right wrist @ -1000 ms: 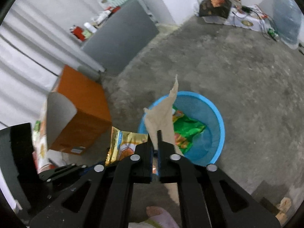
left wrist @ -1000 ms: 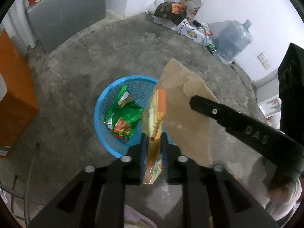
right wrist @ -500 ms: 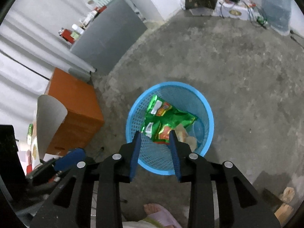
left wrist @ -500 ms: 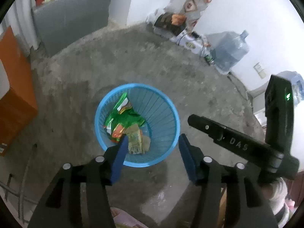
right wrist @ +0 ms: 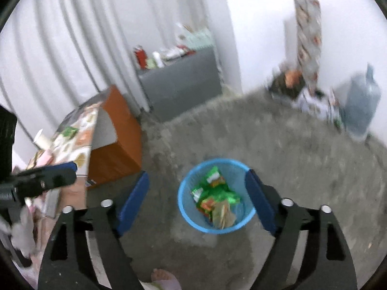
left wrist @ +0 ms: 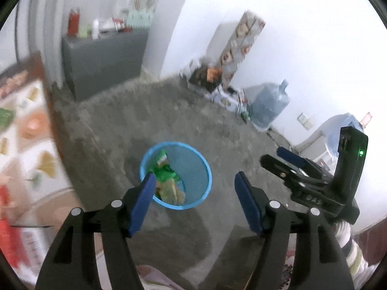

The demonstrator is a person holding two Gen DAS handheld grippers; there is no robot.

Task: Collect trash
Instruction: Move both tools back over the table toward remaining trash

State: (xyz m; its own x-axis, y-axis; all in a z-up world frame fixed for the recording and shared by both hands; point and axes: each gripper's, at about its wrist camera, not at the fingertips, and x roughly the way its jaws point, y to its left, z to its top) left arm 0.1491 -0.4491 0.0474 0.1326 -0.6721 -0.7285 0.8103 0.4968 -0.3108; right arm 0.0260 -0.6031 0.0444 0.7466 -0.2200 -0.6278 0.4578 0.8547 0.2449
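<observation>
A blue mesh basket (left wrist: 208,169) stands on the concrete floor, below both grippers. Inside lie green snack wrappers (left wrist: 164,169), a yellow packet (left wrist: 169,189) and a crumpled brown paper (right wrist: 223,213). My left gripper (left wrist: 194,176) hangs high above the basket; its jaws are opening and nothing is between them. My right gripper (right wrist: 197,174) is also well above the basket (right wrist: 217,161), jaws opening wide and empty. In the left wrist view the right gripper (left wrist: 272,155) shows at the right. In the right wrist view the left gripper (right wrist: 60,174) shows at the left.
A grey cabinet (left wrist: 104,55) with bottles on top stands by the curtain. An orange cabinet (right wrist: 116,140) and a table with a patterned cloth (right wrist: 77,133) are at the left. A water jug (left wrist: 271,104) and clutter line the far wall. A person's foot (right wrist: 164,275) is near.
The left gripper let go of the yellow packet and the right gripper of the brown paper; both now lie in the basket. Both grippers opened wider and rose away from the basket.
</observation>
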